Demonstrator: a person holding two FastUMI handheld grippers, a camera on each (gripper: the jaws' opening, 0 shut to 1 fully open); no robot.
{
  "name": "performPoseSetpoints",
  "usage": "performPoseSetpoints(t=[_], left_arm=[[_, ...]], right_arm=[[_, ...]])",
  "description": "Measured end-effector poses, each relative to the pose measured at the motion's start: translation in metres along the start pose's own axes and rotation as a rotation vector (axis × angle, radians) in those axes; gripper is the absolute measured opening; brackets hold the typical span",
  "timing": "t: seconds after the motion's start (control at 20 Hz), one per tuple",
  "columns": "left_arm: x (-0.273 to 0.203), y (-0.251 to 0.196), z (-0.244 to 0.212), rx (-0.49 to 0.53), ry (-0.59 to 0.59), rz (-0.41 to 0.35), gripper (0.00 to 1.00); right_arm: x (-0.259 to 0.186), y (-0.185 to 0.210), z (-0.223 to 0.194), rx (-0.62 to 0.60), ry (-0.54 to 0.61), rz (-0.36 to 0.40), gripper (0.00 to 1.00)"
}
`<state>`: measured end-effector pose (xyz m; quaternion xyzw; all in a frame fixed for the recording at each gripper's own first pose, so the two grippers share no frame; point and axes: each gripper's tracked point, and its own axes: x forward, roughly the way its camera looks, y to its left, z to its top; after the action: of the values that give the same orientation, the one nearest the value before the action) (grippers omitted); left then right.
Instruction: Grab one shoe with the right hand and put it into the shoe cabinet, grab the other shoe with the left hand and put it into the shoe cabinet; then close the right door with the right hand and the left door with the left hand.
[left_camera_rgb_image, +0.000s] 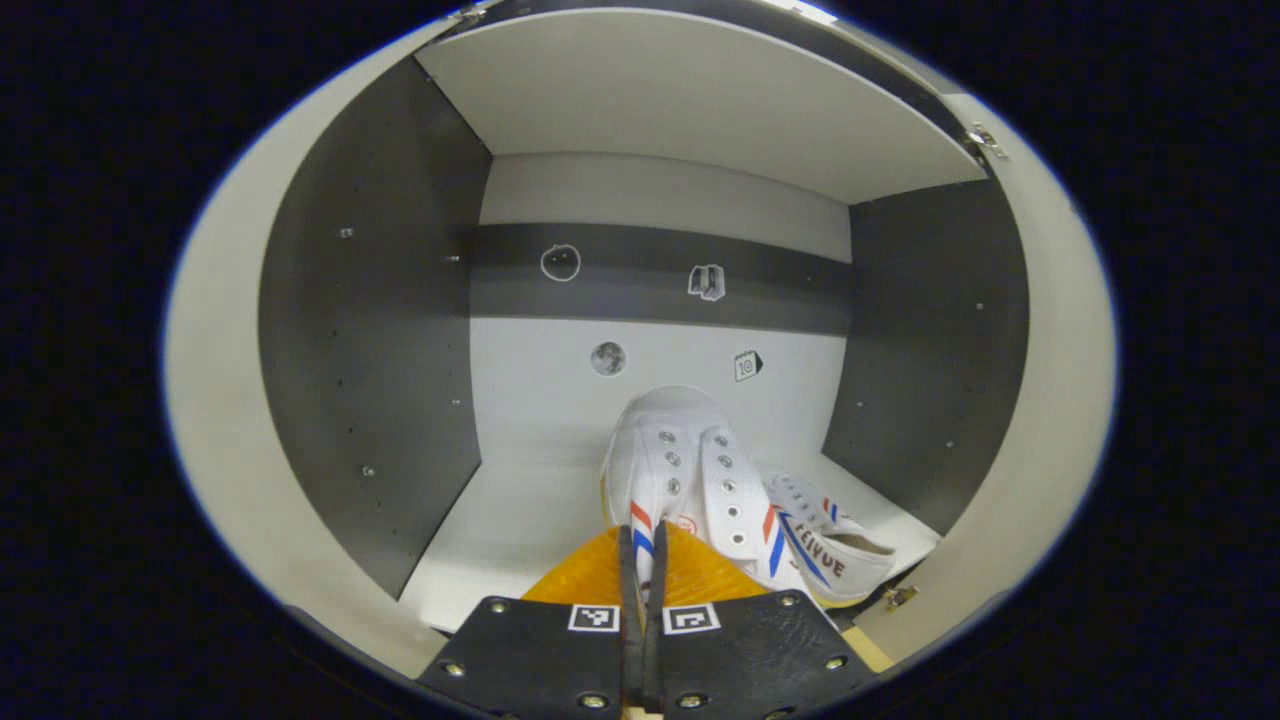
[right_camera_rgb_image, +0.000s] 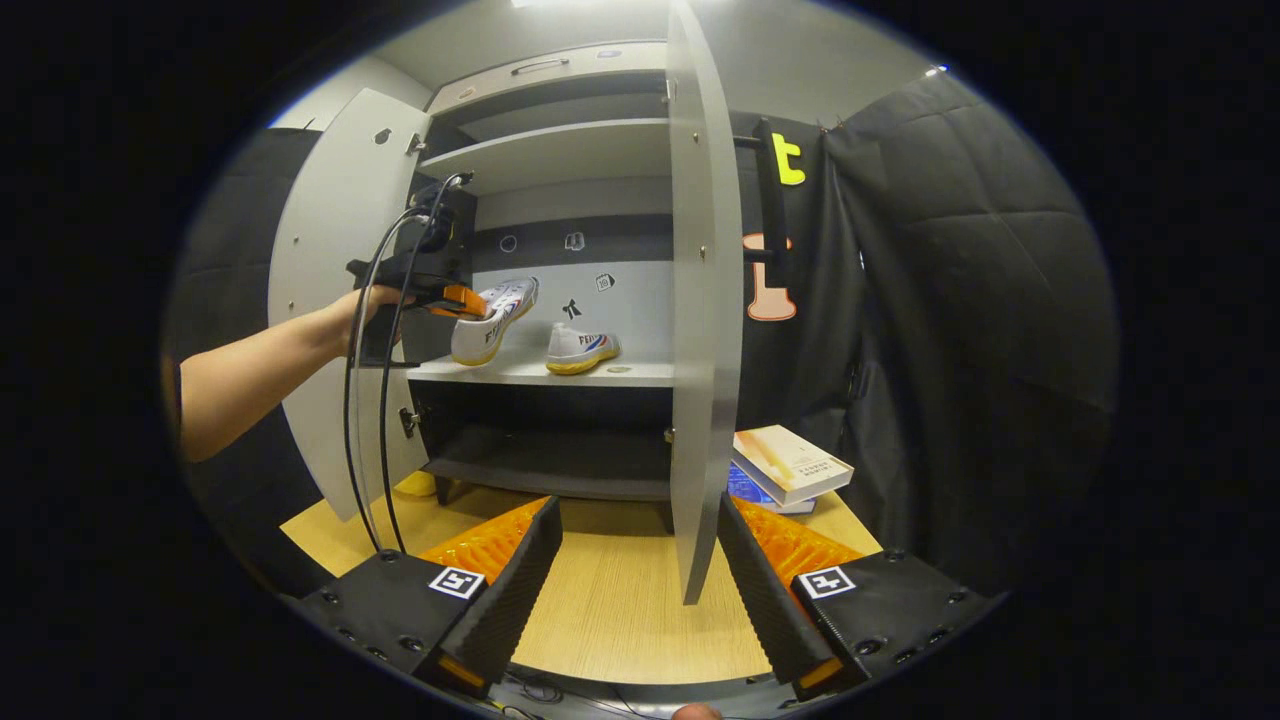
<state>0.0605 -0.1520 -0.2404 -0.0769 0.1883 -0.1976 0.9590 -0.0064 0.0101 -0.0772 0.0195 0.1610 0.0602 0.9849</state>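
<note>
Overall scene: a grey shoe cabinet (right_camera_rgb_image: 560, 150) stands on a light wooden desk (right_camera_rgb_image: 620, 600) inside the booth, both its doors swung open.
Right door (right_camera_rgb_image: 705, 300): wide open, seen nearly edge-on in the right gripper view, between the cabinet's inside and the black wall.
Left door (right_camera_rgb_image: 330, 280): open, behind the person's outstretched arm.
Middle shelf (right_camera_rgb_image: 600, 374): pale board at mid height of the cabinet; small stickers dot the back panel above it.
Books (right_camera_rgb_image: 790, 465): a small stack lying on the desk just right of the cabinet, beyond the right door.
Left hand-held gripper (left_camera_rgb_image: 641, 600): its fingers are pressed together, pinching the edge of a white shoe; in the right gripper view a hand (right_camera_rgb_image: 370, 305) holds it at the cabinet's mouth.
Held shoe (left_camera_rgb_image: 672, 470): white with red and blue stripes, toe pointing into the cabinet, tilted and raised above the middle shelf.
Second shoe (right_camera_rgb_image: 582, 350): the matching one, resting on the middle shelf just right of the held shoe.
Right hand-held gripper (right_camera_rgb_image: 640, 560): fingers spread wide, gripping nothing, low over the desk in front of the cabinet.
</note>
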Motion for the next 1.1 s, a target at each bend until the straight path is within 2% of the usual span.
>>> performPoseSetpoints(t=[0.45, 0.65, 0.8, 0.85, 1.1], left_arm=[[0.006, 0.006, -0.010, 0.029, 0.127, 0.077, 0.02], [0.012, 0.021, -0.032, 0.009, 0.172, 0.146, 0.01], [0.002, 0.027, -0.023, -0.026, 0.103, 0.179, 0.05], [0.000, 0.030, -0.016, -0.008, 0.060, 0.193, 0.14], [-0.059, 0.012, 0.032, 0.076, -0.121, 0.200, 0.96]], right_arm=[[-0.004, -0.003, -0.008, 0.006, 0.023, -0.004, 0.98], [-0.006, -0.003, -0.006, 0.008, 0.013, -0.001, 0.98], [-0.008, -0.002, -0.007, 0.003, 0.006, 0.023, 0.98], [-0.010, -0.002, -0.007, -0.002, 0.004, 0.031, 0.98], [-0.012, -0.001, 0.001, -0.006, -0.025, 0.092, 0.98]])
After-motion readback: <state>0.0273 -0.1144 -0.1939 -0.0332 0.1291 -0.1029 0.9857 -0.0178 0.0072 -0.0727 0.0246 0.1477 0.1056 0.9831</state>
